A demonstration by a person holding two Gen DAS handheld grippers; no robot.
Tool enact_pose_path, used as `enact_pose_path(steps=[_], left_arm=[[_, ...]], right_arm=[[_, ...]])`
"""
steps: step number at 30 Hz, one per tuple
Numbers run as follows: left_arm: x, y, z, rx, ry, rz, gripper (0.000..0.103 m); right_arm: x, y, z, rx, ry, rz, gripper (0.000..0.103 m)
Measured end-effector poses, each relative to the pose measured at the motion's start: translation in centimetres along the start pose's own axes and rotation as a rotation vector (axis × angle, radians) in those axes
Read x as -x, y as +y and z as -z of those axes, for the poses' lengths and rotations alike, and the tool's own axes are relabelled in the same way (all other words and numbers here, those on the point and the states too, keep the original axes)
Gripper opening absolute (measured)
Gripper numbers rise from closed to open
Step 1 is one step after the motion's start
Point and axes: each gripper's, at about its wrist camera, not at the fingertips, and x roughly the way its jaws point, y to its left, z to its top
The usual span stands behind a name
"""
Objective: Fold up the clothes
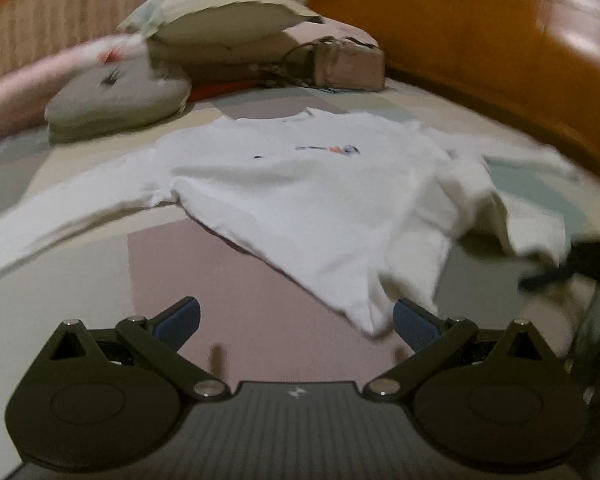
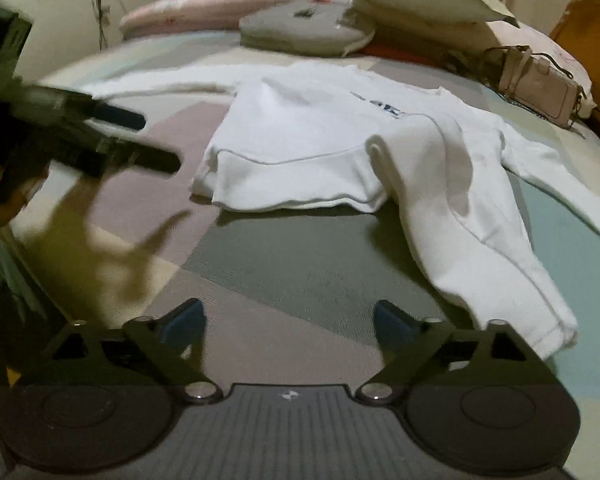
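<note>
white and soft, the sweatshirt [image 2: 312,136] lies front up on the bed [image 2: 292,264], with its neck end near the grey cushion [image 2: 304,28] and its bottom hem at the end far from the cushion. one long sleeve [image 2: 480,240] hangs down past the hem, far from the cushion, and the other sleeve [image 1: 72,208] lies stretched out flat to the side. the body looks spread out, not folded up small, so it could be waiting for a fold or partway through one.

the left gripper [image 1: 296,322] has its fingers spread wide with nothing in them, and the corner of the hem lies just in front of its right finger. the right gripper [image 2: 288,322] also has its fingers spread wide and holds nothing. it sits over bare bed, on the side of the hem far from the cushion.

what could go wrong? the cloth is thick and floppy. if the fingers pinch only the top layer of the hem, the bottom layer may stay behind and the fold will come out lumpy. the loose sleeve could drag under the body and bunch up. the hem is wavy, so a pull from one corner alone may twist the sweatshirt sideways. the small pink bag [image 2: 540,88] sits beside the cushion, near the shoulder, and a swung sleeve might knock it.
</note>
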Motion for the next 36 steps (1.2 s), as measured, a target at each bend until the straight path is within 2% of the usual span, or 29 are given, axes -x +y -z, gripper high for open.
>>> enact_pose_path(steps=[4,10,16,25,27,29,30,32,35,36], left_arm=[[-0.4,-1.7,-0.1,-0.099,0.005,-0.033,0.102],[-1.1,-4.1,0.0,-0.247,0.018,-0.091,0.090],[-1.7,-4.3,-0.1,-0.299,-0.012,-0.140,0.089],[-2.2,-5.7,-0.5,-0.396,-0.024,-0.129,0.086],[-2.2,-5.8,-0.4,-0.416,-0.028,-0.132,0.078],[-2.1,-6.0,-0.4,-0.436,-0.032,-0.135,0.052],[-2.1,-6.1,-0.4,-0.446,-0.034,-0.136,0.046],[-2.5,-7.4,0.1,-0.517,-0.033,-0.134,0.025],[-2.7,-8.6,0.6,-0.558,-0.040,-0.113,0.012],[-2.6,-8.6,0.7,-0.556,-0.044,-0.107,0.012]], right_arm=[[0.1,0.2,0.8,0.014,-0.032,0.011,0.103],[0.1,-0.1,0.9,0.017,-0.031,0.001,0.103],[0.4,-0.2,1.5,0.027,-0.051,-0.007,0.103],[0.6,-0.2,1.8,0.029,-0.068,-0.007,0.103],[0.6,-0.3,1.9,0.029,-0.071,-0.008,0.103],[0.6,-0.3,1.9,0.028,-0.076,-0.008,0.103],[0.5,-0.3,1.9,0.027,-0.077,-0.007,0.103],[0.5,-0.2,1.8,0.024,-0.074,-0.004,0.103],[0.6,-0.2,1.6,0.017,-0.064,0.004,0.103],[0.8,-0.3,1.6,0.008,-0.055,0.011,0.103]])
